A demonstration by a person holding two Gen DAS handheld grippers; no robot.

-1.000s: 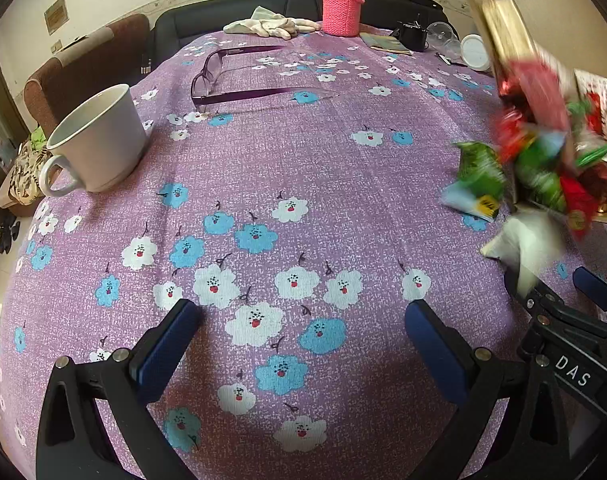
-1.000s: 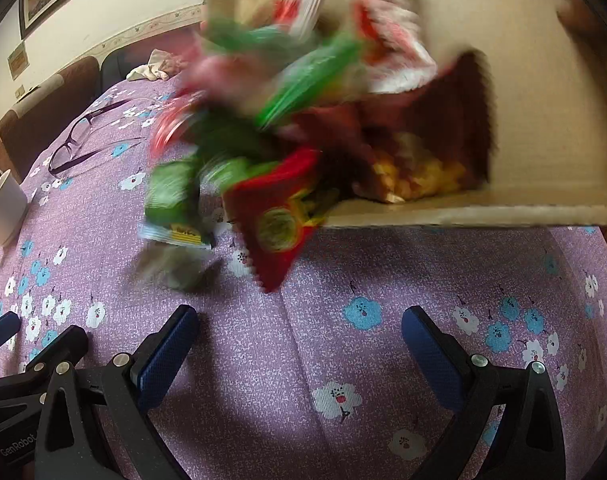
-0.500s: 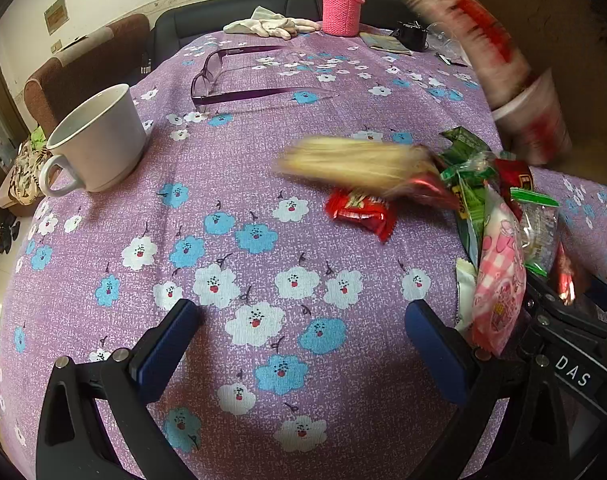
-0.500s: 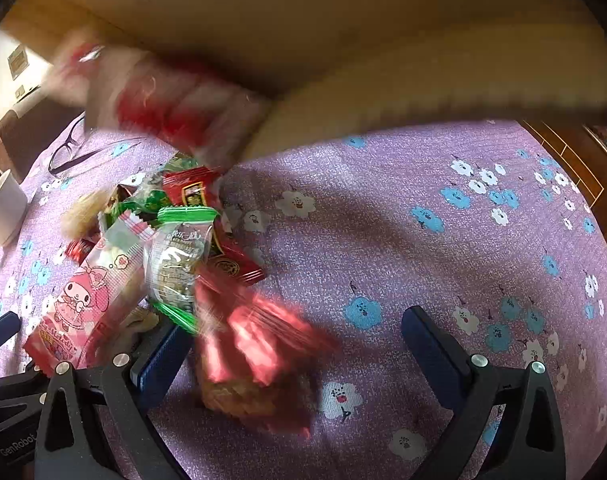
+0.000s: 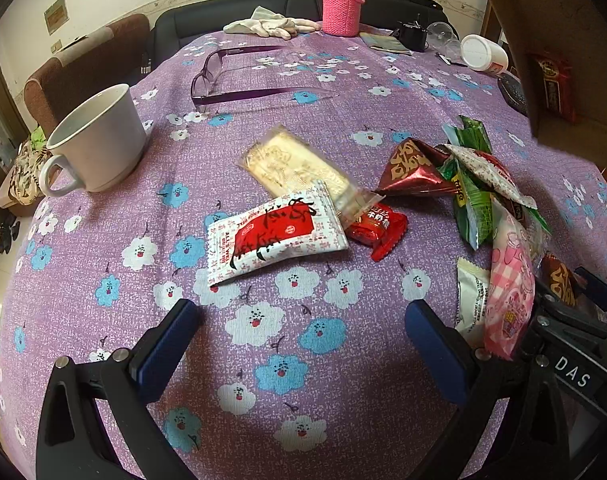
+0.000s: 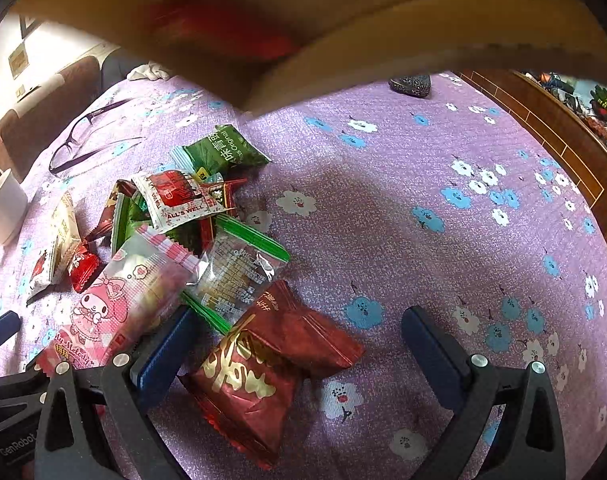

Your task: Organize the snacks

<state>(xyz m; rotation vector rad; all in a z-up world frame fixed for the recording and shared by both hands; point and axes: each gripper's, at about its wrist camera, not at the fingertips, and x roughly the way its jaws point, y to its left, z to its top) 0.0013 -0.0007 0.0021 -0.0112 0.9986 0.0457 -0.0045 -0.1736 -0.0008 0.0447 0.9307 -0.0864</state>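
We see both grippers low over the bench (image 5: 383, 80), which is covered in a purple cloth with flowers. The left gripper (image 5: 299, 332) has its jaws wide apart with only cloth between them. The right gripper (image 6: 299, 340) also has its jaws apart; a dark red pack (image 6: 263, 368) lies on the cloth between them, close to the left jaw, but nothing is clamped.

The snacks lie scattered on the bench. In the left view, a white-and-red pack (image 5: 271, 236) sits ahead of the left gripper, overlapping a pale cracker pack (image 5: 295, 168), which looks blurred. A small red candy (image 5: 377, 226) touches both. To their right a heap holds a maroon pack (image 5: 411, 168), green packs (image 5: 469, 204) and a pink pack (image 5: 509, 284) that reaches down beside the right gripper's frame.

In the right view, the pink pack (image 6: 119, 300) lies against the left jaw, with a clear pack (image 6: 239, 276) with green edges next to it and a green pack (image 6: 219, 152) at the far end of the heap.

A cardboard box (image 6: 383, 20) hangs tilted above the heap, with something red and blurred inside it. We cannot tell what holds it.

Farther off stand a mug (image 5: 99, 140), glasses (image 5: 239, 80) and a pink bottle (image 5: 341, 4).
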